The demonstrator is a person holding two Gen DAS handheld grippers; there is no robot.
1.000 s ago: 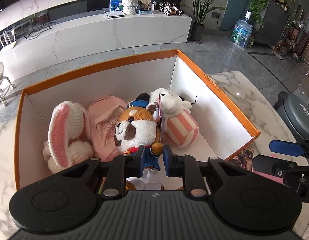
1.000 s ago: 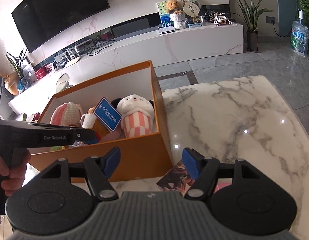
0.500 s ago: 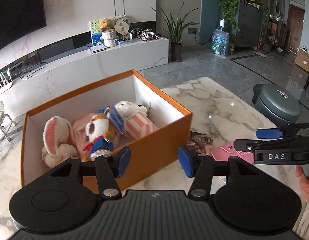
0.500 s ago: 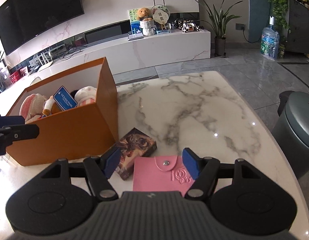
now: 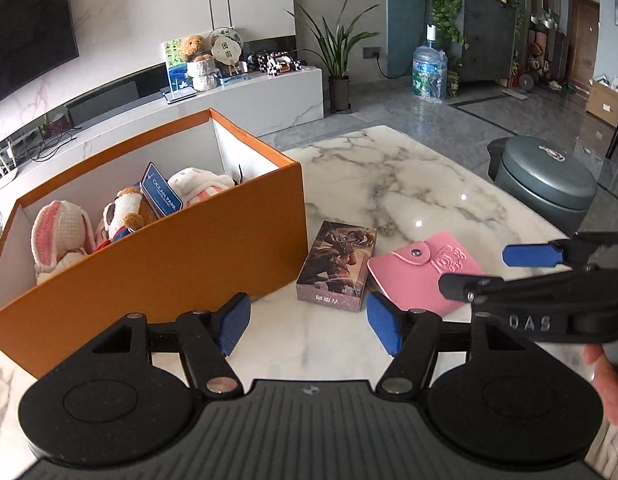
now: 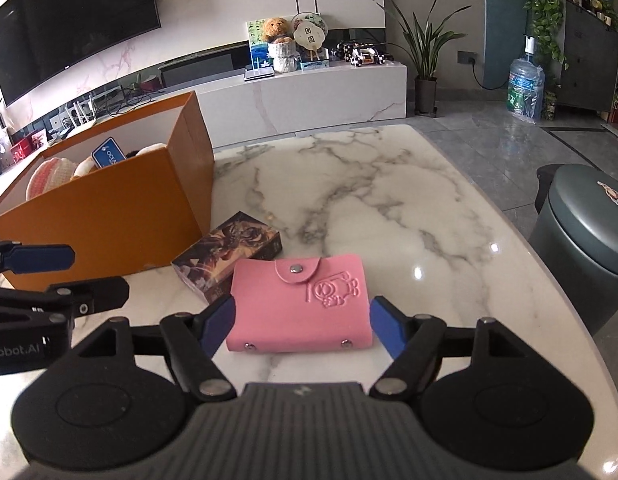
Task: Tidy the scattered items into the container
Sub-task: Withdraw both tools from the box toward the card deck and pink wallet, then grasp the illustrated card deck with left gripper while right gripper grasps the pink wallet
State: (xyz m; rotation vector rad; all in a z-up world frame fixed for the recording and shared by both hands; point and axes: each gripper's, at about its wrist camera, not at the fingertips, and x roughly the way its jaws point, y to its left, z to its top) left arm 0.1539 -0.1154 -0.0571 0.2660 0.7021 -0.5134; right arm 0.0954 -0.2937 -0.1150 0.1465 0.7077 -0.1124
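An orange box (image 5: pixel 181 256) (image 6: pixel 109 216) on the marble table holds several plush toys (image 5: pixel 121 216). Right of it lie a dark picture card box (image 5: pixel 339 266) (image 6: pixel 229 258) and a pink snap wallet (image 5: pixel 423 270) (image 6: pixel 303 304). My left gripper (image 5: pixel 307 330) is open and empty, low over the table in front of the box's near right corner. My right gripper (image 6: pixel 301 326) is open, its fingertips (image 6: pixel 219 322) either side of the wallet's near end, apart from it. The right gripper also shows in the left wrist view (image 5: pixel 509 272).
The marble table (image 6: pixel 389 208) ends in a curved edge at the right. A grey lidded bin (image 6: pixel 585 236) stands on the floor beyond that edge. A white TV bench (image 6: pixel 309 92) with ornaments runs along the far wall.
My left gripper let go of the fox plush in the box, opened, and drew back out to the table. My right gripper moved right and down, and now straddles the pink wallet.
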